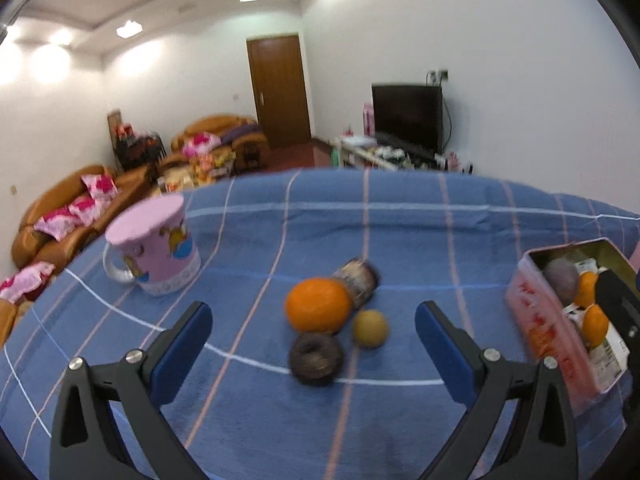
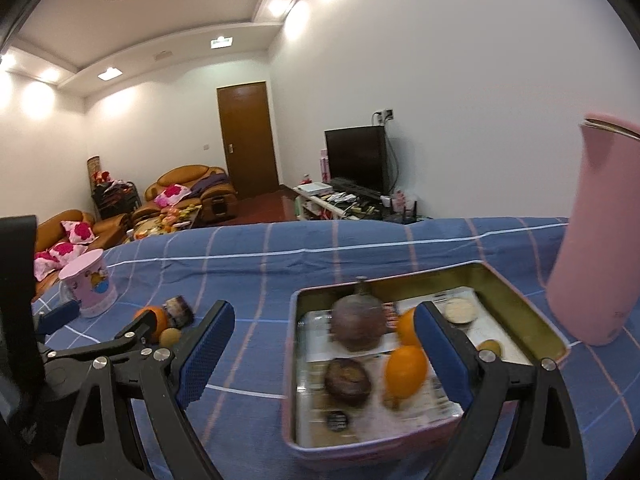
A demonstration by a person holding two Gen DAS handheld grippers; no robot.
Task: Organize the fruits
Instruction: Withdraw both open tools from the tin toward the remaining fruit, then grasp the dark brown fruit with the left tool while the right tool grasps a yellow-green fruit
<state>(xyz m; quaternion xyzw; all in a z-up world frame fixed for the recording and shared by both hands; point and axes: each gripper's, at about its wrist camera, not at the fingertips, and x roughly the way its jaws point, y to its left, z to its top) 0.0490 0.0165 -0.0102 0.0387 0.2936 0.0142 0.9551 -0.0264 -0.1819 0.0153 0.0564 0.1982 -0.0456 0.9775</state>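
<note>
My left gripper (image 1: 314, 330) hangs above the near part of the table (image 1: 400, 240), its blue pads spread wide with nothing between them. Just beyond its fingertips, near the table's middle, four things lie in a tight cluster: a dark round fruit (image 1: 316, 358) nearest, a small tan fruit (image 1: 370, 328) just to its right, an orange (image 1: 318, 304) behind both and touching them, and a dark jar (image 1: 358, 282) on its side against the orange's far right. Farther left, toward the left edge, a pink mug (image 1: 154, 248) stands upside down with its handle facing me.

My right gripper (image 2: 324, 350) also stands wide apart and grips nothing; its right finger (image 2: 444, 354) reaches over the near part of an open tin (image 2: 520, 300) that sits toward the right edge. Inside the tin, near to far, lie a dark round fruit (image 2: 346, 380) and an orange (image 2: 406, 370), then a large brownish fruit (image 2: 358, 324) and a second orange (image 2: 406, 328) partly hidden by the finger; a small tan fruit (image 2: 490, 347) and a pale round thing (image 2: 460, 310) lie farther right. The blur hides what the small items are. A pink flask (image 2: 600, 240) stands upright just right of the tin. The blue checked cloth (image 2: 260, 264) covers the table to its far edge.
</note>
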